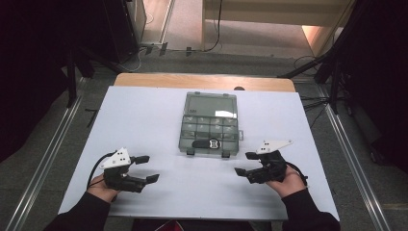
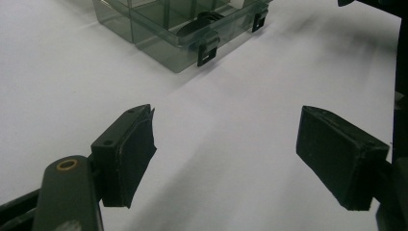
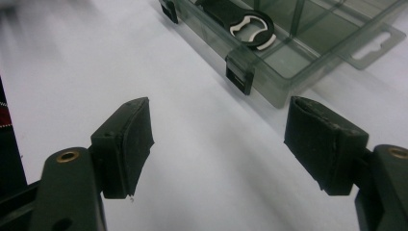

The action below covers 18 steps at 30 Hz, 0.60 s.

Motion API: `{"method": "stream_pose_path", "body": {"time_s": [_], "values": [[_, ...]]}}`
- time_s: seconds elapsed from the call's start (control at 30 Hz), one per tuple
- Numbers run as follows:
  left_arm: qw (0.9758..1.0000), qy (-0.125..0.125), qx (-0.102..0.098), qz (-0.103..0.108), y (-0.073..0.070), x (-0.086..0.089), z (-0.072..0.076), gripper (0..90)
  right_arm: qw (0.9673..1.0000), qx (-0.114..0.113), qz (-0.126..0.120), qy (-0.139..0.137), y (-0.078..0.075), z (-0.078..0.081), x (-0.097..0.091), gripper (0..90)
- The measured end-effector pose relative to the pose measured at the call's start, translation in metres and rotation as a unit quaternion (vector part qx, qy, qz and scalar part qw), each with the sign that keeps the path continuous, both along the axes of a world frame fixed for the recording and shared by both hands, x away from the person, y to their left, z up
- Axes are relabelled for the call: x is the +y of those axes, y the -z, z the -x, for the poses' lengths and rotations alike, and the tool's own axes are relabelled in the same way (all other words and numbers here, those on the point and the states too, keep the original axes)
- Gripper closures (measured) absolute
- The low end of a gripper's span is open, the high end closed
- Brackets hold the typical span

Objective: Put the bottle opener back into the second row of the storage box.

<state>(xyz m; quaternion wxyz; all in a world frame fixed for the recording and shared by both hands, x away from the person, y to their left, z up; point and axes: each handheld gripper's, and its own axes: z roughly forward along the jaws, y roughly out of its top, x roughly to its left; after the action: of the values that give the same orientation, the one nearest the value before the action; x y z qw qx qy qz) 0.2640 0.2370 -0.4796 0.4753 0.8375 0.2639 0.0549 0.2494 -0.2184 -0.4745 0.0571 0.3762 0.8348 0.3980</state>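
A clear grey compartment box [image 1: 210, 124] lies open in the middle of the white table top [image 1: 144, 120], its lid folded back. A black tool with a white ring end [image 1: 207, 143] rests in its front compartment [image 3: 243, 21]. My left gripper [image 1: 146, 168] sits near the front left of the table, open and holding nothing, its jaws [image 2: 226, 154] wide apart, pointing toward the box [image 2: 178, 29]. My right gripper [image 1: 245, 163] is at the front right, open too, its jaws wide apart just short of the box's front latches [image 3: 239, 77].
The white sheet covers a wooden table whose far edge [image 1: 202, 81] shows behind it. Bare white surface lies between the two grippers. Floor rails [image 1: 43, 163] run along both sides, and dark stands and cables [image 1: 327, 72] are beyond the table.
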Motion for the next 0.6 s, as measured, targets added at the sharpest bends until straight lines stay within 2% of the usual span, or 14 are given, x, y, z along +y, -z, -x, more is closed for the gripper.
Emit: {"method": "stream_pose_path", "body": {"time_s": [0.6], "values": [[1.0, 0.001, -0.001, -0.002, 0.0, 0.001, 0.0, 21.1, 0.9995, 0.011, 0.012, 0.028, 0.012, 0.02, -0.024, 26.8]]}}
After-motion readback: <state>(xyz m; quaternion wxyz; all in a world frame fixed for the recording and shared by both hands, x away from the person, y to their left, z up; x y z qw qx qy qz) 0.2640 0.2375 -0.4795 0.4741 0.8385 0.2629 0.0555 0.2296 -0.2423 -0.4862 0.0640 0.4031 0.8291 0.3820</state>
